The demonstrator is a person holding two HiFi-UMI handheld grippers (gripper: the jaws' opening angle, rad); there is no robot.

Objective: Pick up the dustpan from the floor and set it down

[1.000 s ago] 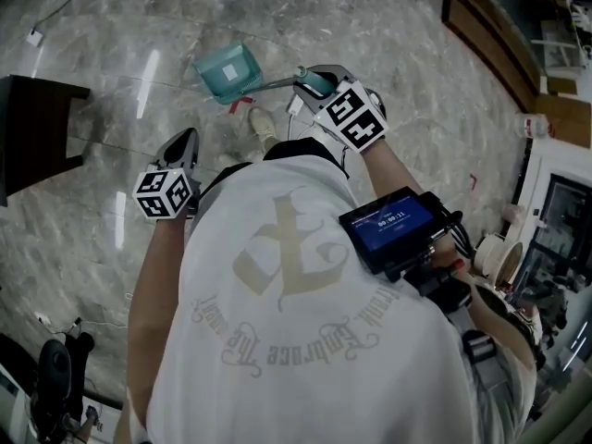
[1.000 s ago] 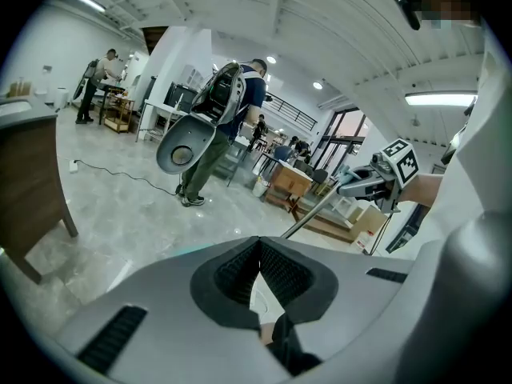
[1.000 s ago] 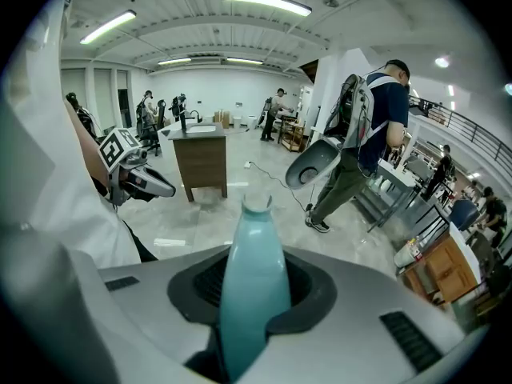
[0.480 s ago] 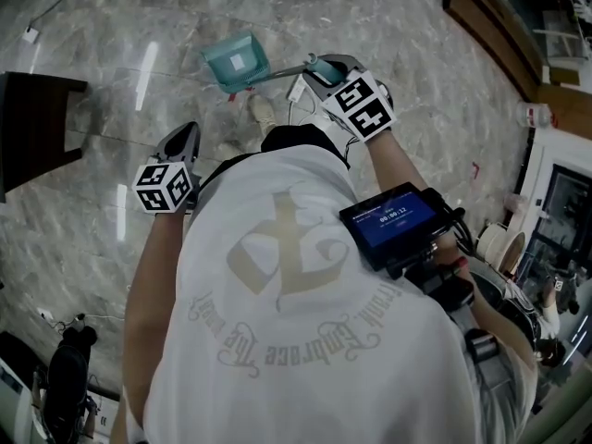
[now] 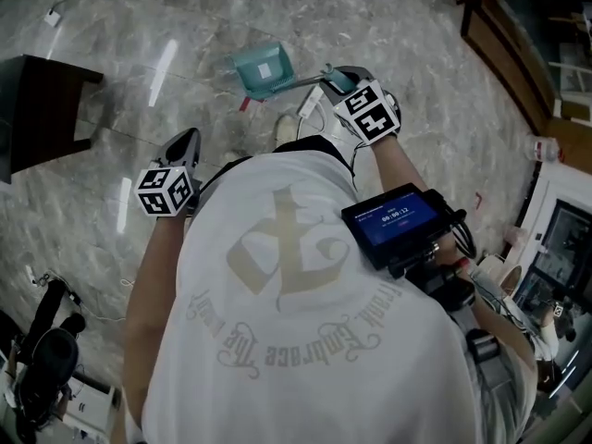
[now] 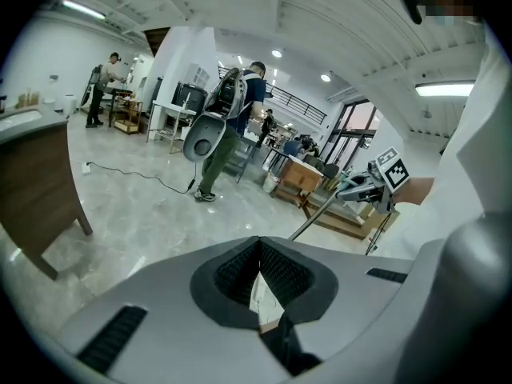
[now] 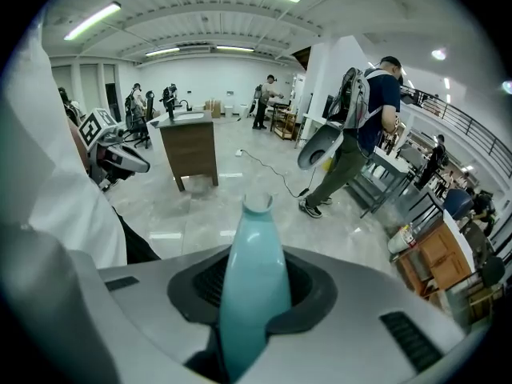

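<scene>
Dustpan (image 5: 262, 70) shifted rightward since earlier; right claw (image 5: 338, 79) clamps handle (image 7: 254, 286).

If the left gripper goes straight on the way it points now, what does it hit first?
Probably bare marble floor; the dustpan shaft passes right of its line, though depth is unclear.

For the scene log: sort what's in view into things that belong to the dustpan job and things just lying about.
Job in hand:
- dustpan, its handle clamped in the right gripper
- left gripper, shut with nothing in it

Just lying about:
- dark wooden table
- white plug and cable
- small red scrap
</scene>
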